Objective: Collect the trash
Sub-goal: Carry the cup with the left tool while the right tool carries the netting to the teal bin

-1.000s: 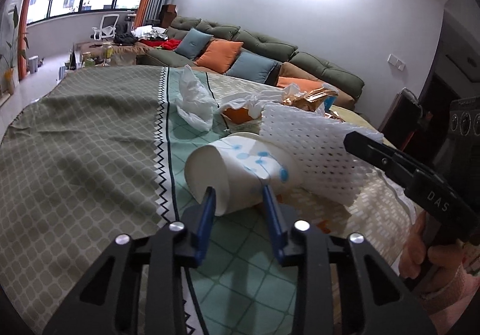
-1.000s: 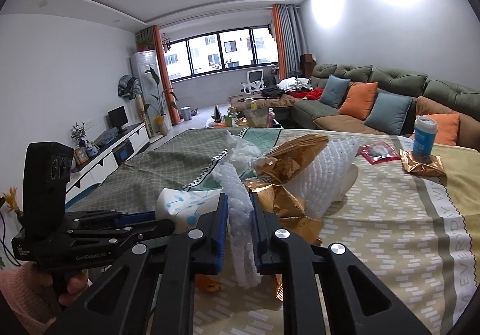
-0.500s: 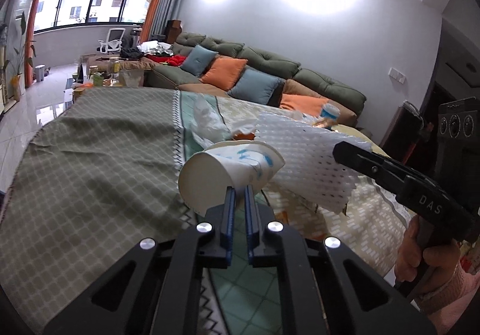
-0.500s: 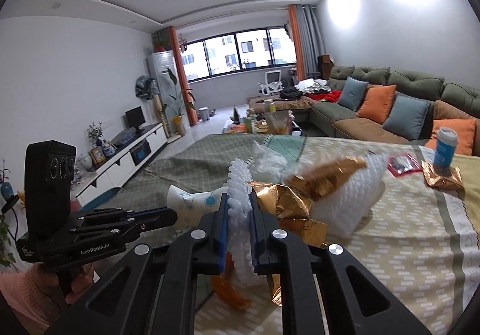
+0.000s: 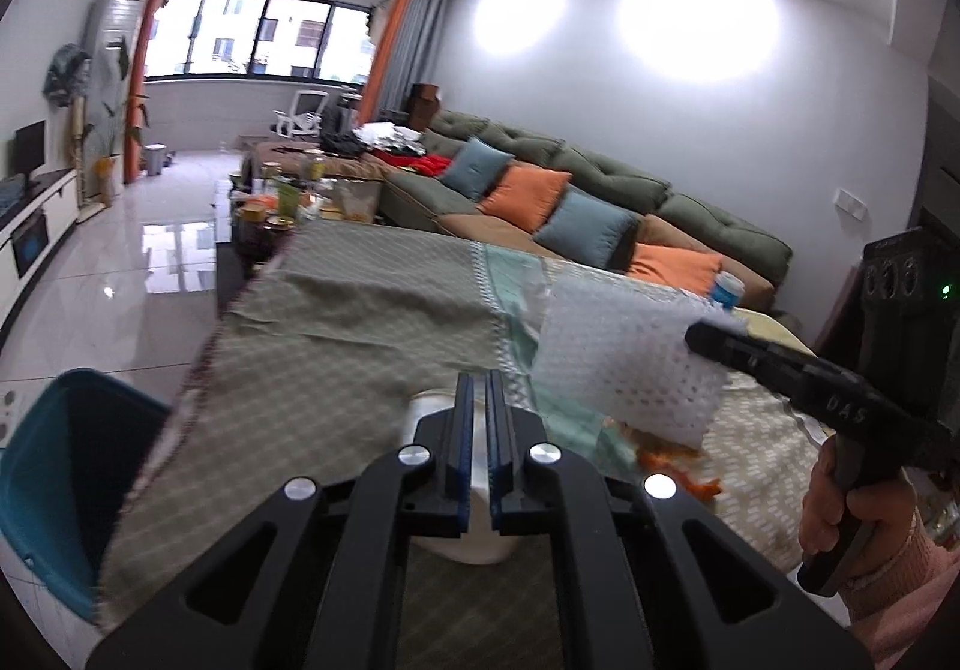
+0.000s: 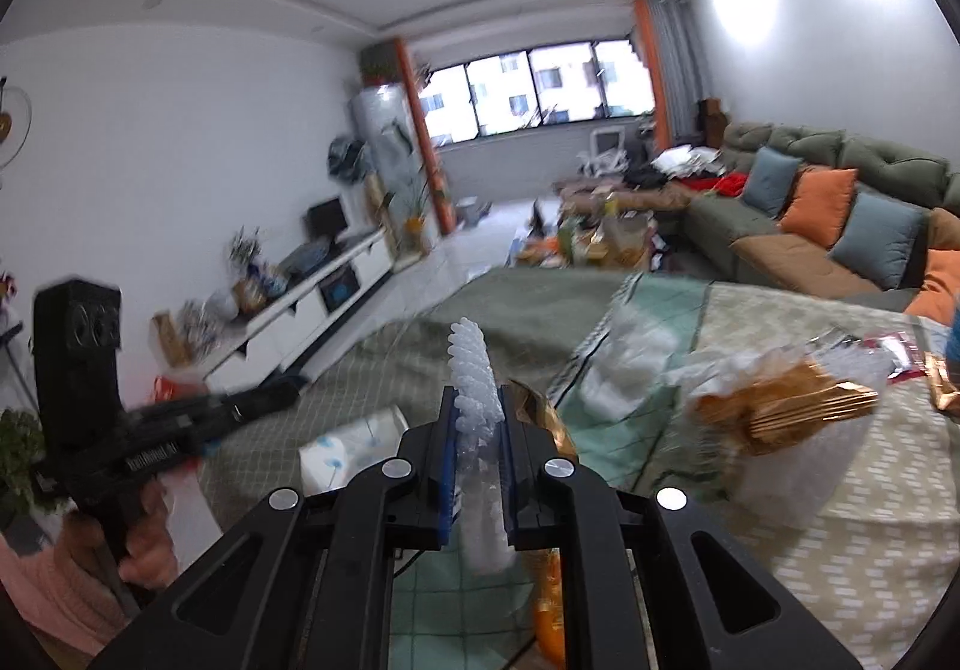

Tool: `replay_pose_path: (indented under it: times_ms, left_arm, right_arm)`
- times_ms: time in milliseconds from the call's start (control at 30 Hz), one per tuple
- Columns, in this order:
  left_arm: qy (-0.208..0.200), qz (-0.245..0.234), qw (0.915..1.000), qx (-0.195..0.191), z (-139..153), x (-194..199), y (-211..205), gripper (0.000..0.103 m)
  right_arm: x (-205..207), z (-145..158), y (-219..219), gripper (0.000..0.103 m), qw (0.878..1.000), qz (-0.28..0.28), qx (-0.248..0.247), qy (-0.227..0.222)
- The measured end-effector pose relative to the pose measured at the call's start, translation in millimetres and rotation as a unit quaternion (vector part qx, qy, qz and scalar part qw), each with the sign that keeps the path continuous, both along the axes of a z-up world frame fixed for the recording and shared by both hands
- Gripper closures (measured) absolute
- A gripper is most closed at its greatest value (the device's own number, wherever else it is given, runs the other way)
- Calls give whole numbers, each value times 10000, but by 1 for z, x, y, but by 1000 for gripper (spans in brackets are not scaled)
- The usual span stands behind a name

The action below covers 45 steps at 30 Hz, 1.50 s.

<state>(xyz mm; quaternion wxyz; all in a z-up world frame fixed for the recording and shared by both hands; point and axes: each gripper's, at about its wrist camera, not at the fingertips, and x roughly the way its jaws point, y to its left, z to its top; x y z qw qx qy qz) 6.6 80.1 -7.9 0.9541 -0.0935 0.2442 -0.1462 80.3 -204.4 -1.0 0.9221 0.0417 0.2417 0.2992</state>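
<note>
My left fingers (image 5: 478, 400) pinch the white paper cup (image 5: 474, 496) by its thin rim, right fingers (image 6: 477, 412) clamping white foam netting (image 6: 474, 388); either might slip short of the blue bin (image 5: 66, 466).

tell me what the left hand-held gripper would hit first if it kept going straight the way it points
Probably nothing close. The left hand-held gripper, shut on the paper cup, points over the green tablecloth toward the cluttered coffee table beyond; depth is hard to judge.

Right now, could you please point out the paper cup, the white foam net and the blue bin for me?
paper cup (image 6: 354, 445), right wrist view, on its printed side wall.
white foam net (image 5: 624, 364), left wrist view, mid-sheet.
blue bin (image 5: 60, 466), left wrist view, on its inner wall.
</note>
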Motion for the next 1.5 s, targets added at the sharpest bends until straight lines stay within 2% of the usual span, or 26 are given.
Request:
replay_pose_path:
  times_ms: [133,233,300,333,367,433,467,567,633,667,700,733,800,833,967,1200,1500]
  left_arm:
    - [117,60,9999,-49,-5,-2,14,97]
    - [237,44,9997,-55,-13,-1,16,96]
    - [300,-21,9995,-17,-16,1,13,85]
    - [332,-39,9994,1,-18,4,10,68]
    - [332,-42,9994,11,-19,5,9,58]
    - [329,-71,9994,51,-23,6,8,51]
    - [381,-63,9992,80,-26,9,7,43]
    - [563,-143,9983,35,-38,14,9,37]
    - [628,-203,9978,32,-44,17,7,27]
    - [632,-208,9978,66,-46,20,5,25]
    - [635,-237,9977,70,-47,23,3,25]
    - [645,-254,9976,45,-48,26,2,26]
    - [669,-327,9972,-53,-52,28,1,34]
    - [693,-414,9967,-130,-52,30,0,43]
    - [667,-420,9968,-162,-52,30,-2,47]
    - [538,-268,9979,-240,-53,17,13,48]
    - [181,277,9991,-255,-31,-11,53,49]
  right_arm:
    - [1,-16,11,83,9992,-71,-333,211]
    - [-10,-16,13,73,9984,-139,-551,-1]
    - [-17,-15,11,73,9980,-162,-614,-81]
    - [-18,-15,9,73,9979,-164,-626,-70]
    - [-17,-17,8,73,9979,-163,-633,-37]
    - [-10,-21,5,73,9983,-118,-557,114]
    - [-7,-24,2,73,9986,-82,-457,235]
    - [-6,-30,0,66,9982,-119,-392,445]
    - [-3,-34,-3,68,9979,-78,-326,562]
    - [-1,-36,-3,72,9977,-68,-303,596]
    - [-1,-37,-3,87,9976,-30,-277,637]
    - [0,-37,-3,89,9975,0,-261,659]
    - [-3,-35,-3,90,9977,26,-265,625]
    - [-4,-34,-1,90,9979,71,-269,589]
    - [-4,-28,7,91,9981,192,-281,511]
    - [-3,-17,23,91,9983,413,-222,354]
    - [5,-1,53,92,9962,817,-34,285]
